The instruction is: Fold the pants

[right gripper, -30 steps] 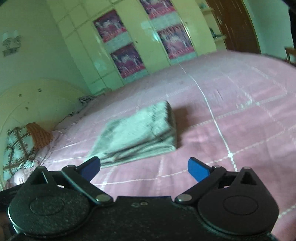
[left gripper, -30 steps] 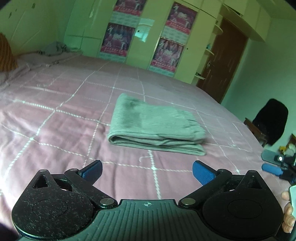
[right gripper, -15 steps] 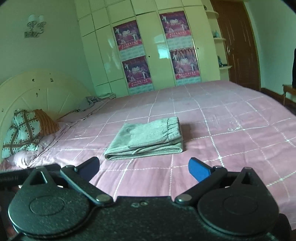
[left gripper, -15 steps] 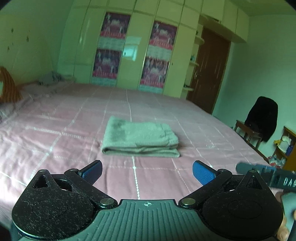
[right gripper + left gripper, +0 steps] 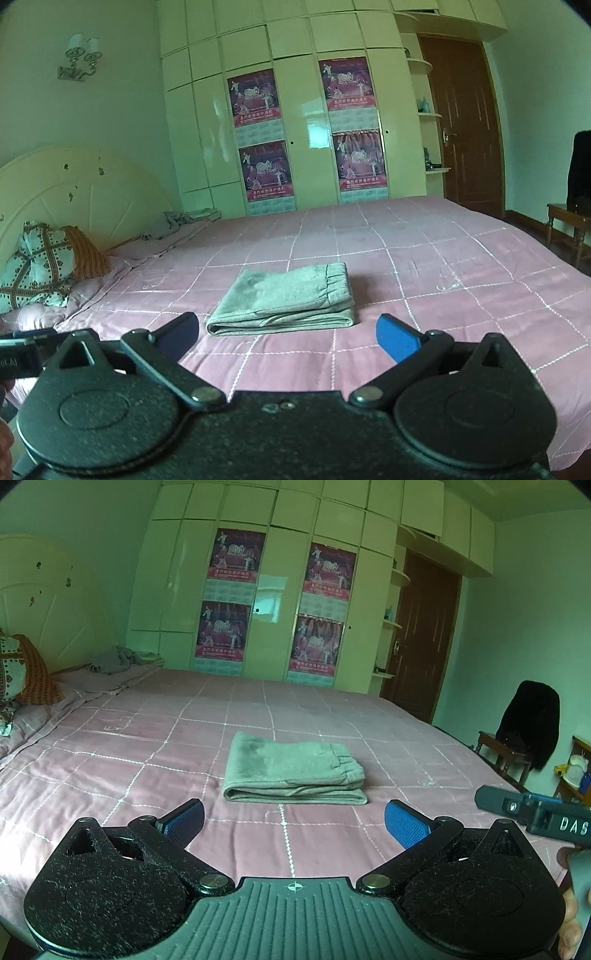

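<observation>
Both grippers' fingers point(image 5: 405, 828) gape wide, touching nothing.

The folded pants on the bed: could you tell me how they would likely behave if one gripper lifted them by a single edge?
The pants look like soft fabric in loose stacked layers, so they would probably droop and unfold rather than stay flat. Pushed across the bedspread, they would likely bunch, not slide cleanly, since cloth lies on cloth. They seem light and not fragile.
</observation>
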